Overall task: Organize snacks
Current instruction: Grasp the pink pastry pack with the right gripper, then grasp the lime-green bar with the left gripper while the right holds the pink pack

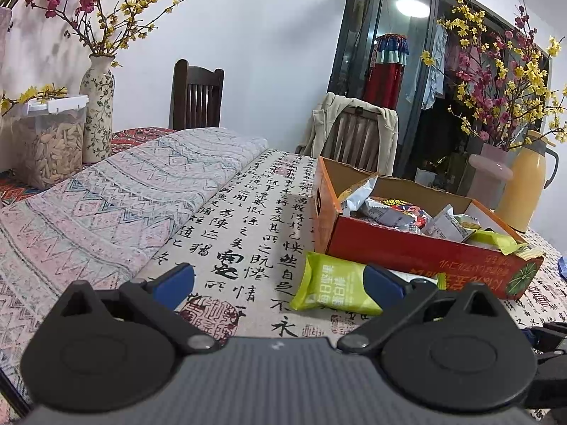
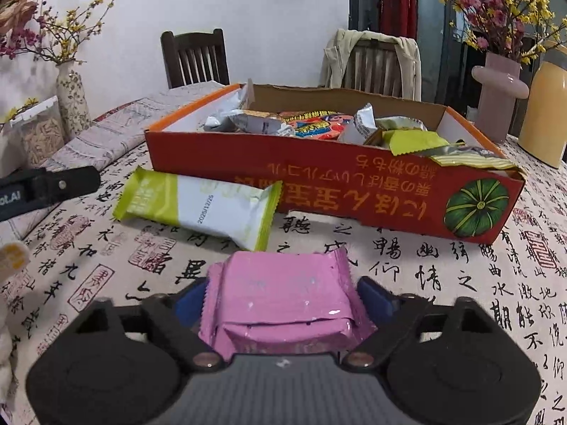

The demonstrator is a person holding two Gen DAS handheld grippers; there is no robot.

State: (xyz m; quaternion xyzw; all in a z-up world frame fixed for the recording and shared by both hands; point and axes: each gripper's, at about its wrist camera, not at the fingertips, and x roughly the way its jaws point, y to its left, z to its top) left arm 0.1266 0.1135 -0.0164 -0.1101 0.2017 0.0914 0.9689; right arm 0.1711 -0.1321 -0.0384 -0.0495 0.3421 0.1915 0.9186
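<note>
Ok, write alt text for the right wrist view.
The right gripper straddles a pink snack packet on a calligraphy-print tablecloth. Beyond lie a green-and-white snack bar and a red cardboard box full of snacks.

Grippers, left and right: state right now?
Left gripper: open, nothing between its fingers; the green snack bar lies just beyond them.
Right gripper: closed on the pink snack packet, both pads against its sides.

Right gripper point(image 2: 281, 297) fingers clamped on load; left gripper point(image 1: 280, 279) fingers spread.
</note>
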